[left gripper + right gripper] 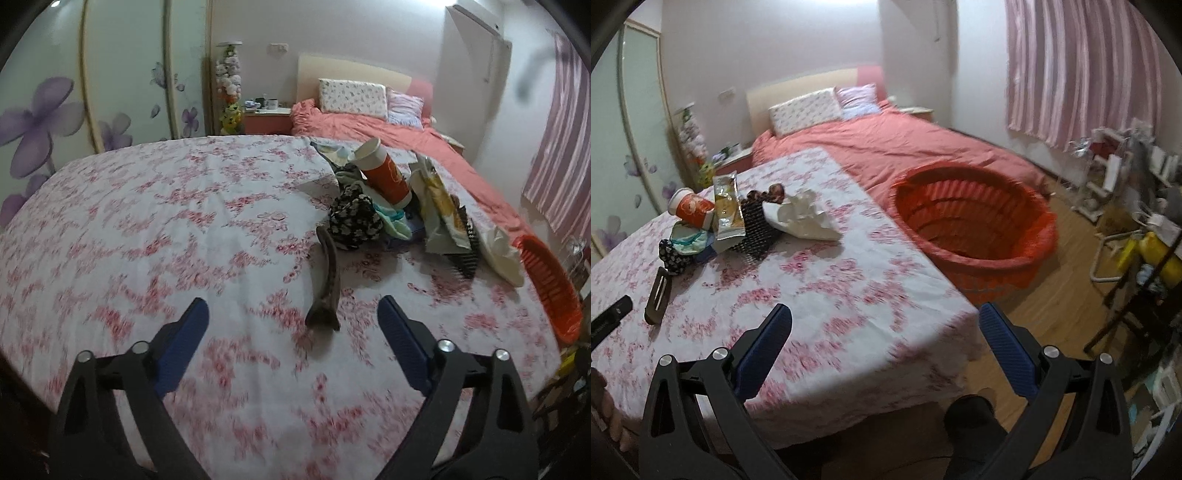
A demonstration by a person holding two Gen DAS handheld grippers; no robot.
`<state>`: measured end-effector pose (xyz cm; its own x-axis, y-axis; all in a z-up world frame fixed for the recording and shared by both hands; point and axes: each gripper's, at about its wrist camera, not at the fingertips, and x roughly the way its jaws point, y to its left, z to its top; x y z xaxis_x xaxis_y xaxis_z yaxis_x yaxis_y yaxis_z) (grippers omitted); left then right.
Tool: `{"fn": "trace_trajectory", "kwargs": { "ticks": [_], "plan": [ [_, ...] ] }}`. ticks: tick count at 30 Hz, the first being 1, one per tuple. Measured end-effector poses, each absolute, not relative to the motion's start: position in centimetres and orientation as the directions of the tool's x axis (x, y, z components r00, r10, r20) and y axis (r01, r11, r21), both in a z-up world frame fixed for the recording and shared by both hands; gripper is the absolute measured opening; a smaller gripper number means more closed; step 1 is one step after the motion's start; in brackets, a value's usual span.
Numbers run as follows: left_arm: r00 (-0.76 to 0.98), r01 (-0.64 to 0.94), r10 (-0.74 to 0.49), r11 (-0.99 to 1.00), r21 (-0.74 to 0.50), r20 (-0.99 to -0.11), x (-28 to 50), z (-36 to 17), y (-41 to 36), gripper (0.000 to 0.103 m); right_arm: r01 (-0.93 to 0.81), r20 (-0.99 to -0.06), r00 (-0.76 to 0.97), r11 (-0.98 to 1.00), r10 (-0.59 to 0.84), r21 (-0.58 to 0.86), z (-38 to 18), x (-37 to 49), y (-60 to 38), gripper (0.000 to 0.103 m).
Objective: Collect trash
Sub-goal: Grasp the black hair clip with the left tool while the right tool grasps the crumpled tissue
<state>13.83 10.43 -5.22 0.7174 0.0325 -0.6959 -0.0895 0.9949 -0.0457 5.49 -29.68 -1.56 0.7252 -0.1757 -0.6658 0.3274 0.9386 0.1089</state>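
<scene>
Left gripper [293,321]: jaws spread, empty, over the floral tablecloth [147,221]; dark hair clip [325,284] lies just ahead. Right gripper [886,332]: spread, empty, at the table's corner edge. Trash pile [738,218] clustered mid-table, probably staged for collecting. Orange basket [975,229] on open floor beside the table.

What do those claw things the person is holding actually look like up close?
Both look alike: the left gripper and right gripper each have two black plastic arms with triangular cut-outs, silver round bolts at the joints, and long blue ribbed pads on the fingers. No cables or sleeves are visible.
</scene>
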Motion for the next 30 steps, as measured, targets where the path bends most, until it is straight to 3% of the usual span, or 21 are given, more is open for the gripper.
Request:
{"fn": "trace_trajectory", "kwargs": {
  "ticks": [10, 22, 28, 30],
  "plan": [
    [0.649, 0.002, -0.043, 0.998, -0.055, -0.76, 18.5, -8.1, 9.8, 0.066, 0.184, -0.687, 0.726, 0.97, -0.024, 0.161, -2.1, 12.9, -28.8, 0.1],
    [0.614, 0.016, -0.056, 0.998, -0.058, -0.787, 21.2, -9.5, 9.3, 0.043, 0.135, -0.743, 0.669, 0.98, 0.02, 0.148, -3.9, 20.9, -28.3, 0.096],
    [0.612, 0.02, -0.078, 0.996, -0.084, -0.787, 21.9, -9.6, 9.7, 0.021, 0.114, -0.792, 0.608, 0.982, 0.051, 0.151, -5.1, 22.5, -27.8, 0.074],
    [0.611, 0.025, -0.083, 0.996, -0.086, -0.787, 22.0, -9.6, 9.6, 0.019, 0.108, -0.788, 0.614, 0.984, 0.046, 0.142, -5.0, 22.2, -27.7, 0.067]
  ]
}}
